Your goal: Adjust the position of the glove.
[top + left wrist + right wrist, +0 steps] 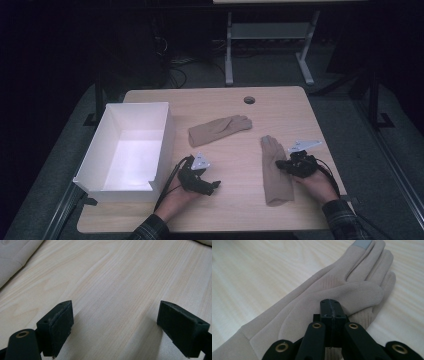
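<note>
**What the frames leave unseen**

In the right gripper view, the shut right gripper [330,308] covers part of the beige glove [317,302], whose cuff runs off the bottom edge. In the left gripper view, pale fabric [15,257] is cut off at the top-left corner.

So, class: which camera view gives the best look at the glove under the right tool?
The right gripper view: the glove is large there, its fingers, thumb and grey fingertip patch plain, below the shut right tool. The high view shows it small but whole. The left gripper view's corner fabric can't be identified.
</note>
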